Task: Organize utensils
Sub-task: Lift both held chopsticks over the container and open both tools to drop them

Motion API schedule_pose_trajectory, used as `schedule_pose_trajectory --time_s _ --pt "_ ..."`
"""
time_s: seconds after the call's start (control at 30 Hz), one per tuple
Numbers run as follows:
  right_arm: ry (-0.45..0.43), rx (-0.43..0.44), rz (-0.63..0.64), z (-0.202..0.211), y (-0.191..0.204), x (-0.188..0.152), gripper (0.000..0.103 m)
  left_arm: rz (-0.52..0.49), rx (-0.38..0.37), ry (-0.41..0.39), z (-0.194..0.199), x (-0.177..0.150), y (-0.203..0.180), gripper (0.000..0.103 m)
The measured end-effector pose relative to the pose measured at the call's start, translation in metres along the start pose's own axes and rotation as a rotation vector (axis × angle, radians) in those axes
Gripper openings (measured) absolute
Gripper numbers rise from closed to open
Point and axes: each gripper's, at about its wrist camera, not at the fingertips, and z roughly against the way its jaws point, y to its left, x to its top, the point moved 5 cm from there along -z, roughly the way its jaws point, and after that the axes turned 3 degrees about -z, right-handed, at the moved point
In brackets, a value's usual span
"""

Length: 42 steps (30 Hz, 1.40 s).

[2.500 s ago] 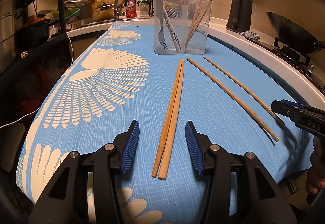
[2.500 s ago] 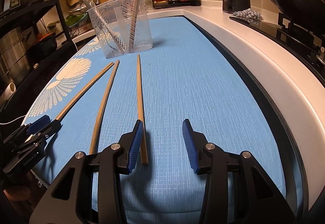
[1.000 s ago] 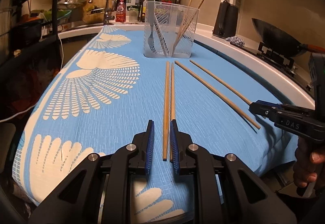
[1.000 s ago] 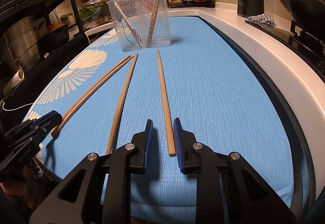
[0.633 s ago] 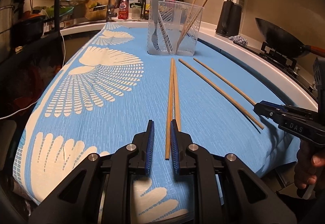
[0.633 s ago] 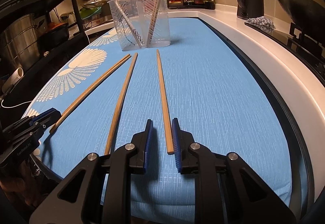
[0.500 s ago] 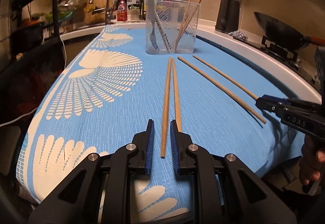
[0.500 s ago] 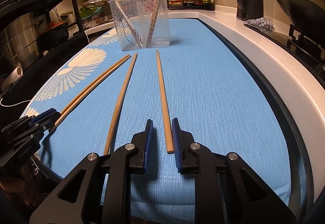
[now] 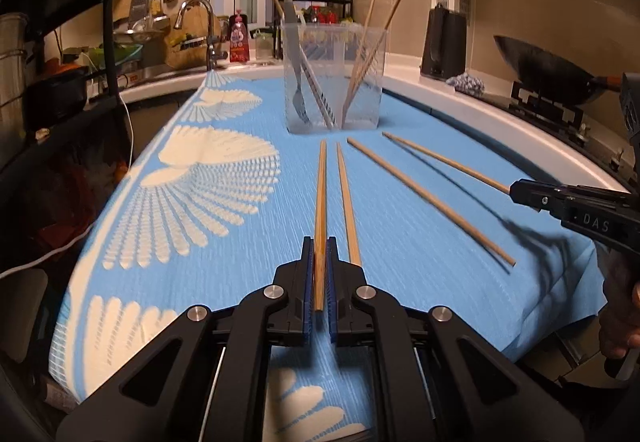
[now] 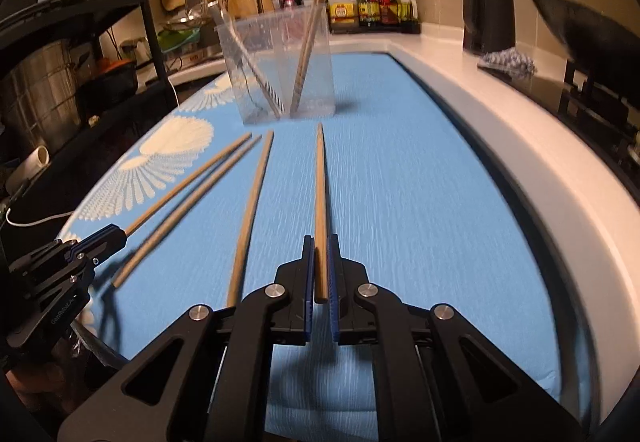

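Four chopsticks: all lie lengthways on the blue cloth (image 9: 400, 234), thin ends toward the clear tub (image 9: 334, 81); two more already lean in the tub beside a fork.
Left gripper (image 9: 320, 274): pressed together on the butt of the leftmost chopstick (image 9: 320, 197), pinched near its very end.
Right gripper (image 10: 321, 270): pressed together on the butt of the rightmost chopstick (image 10: 320, 193), again close to the end.
Loose pair: the second chopstick (image 9: 346, 197) lies just beside the left gripper's blue pad; the third chopstick (image 9: 428, 197) lies between the two grippers, held by neither.
Risk, pivot: with so short a hold on a long stick, the far tip can sag or swing in the pads when raised, and may miss the tub's mouth.
Risk, neighbour: the second chopstick sits so close to the left pad that a sideways lift could nudge or roll it.
Risk, tub: light and already holding leaning sticks; a tip striking its rim or those sticks could tip it or block entry.
Risk, crossing: both sticks aim at one opening, so they may clash if brought in together.
Edges: the third chopstick's butt lies near the cloth's front edge; the white counter rim (image 10: 500, 161) runs along the right.
Open room: bare cloth right of the rightmost stick and left of the leftmost; free space above the tub.
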Motion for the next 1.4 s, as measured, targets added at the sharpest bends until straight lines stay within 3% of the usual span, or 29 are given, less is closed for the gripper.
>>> schedule_pose_trajectory --time_s 0.3,0.53,0.8,1.0,1.27,1.4 --pt "-0.142 0.012 0.035 0.039 0.009 0.073 0.007 -0.038 0.007 -0.164 0.035 0.076 0.016 0.006" --pt "-0.21 0.031 0.038 0.051 0.011 0.131 0.006 -0.039 -0.012 -0.212 0.034 0.137 0.033 0.006" --pt "-0.22 0.077 0.059 0.056 0.026 0.204 0.006 -0.003 -0.046 -0.188 0.028 0.206 0.048 0.006" --pt "-0.18 0.104 0.091 0.064 0.044 0.266 0.006 0.025 -0.091 -0.177 0.022 0.255 0.052 0.006" --pt "-0.217 0.121 0.14 0.072 0.067 0.344 0.006 0.057 -0.137 -0.249 0.002 0.342 0.053 0.006" --pt "-0.183 0.114 0.145 0.047 0.074 0.358 0.006 0.047 -0.132 -0.269 -0.024 0.362 0.048 0.006"
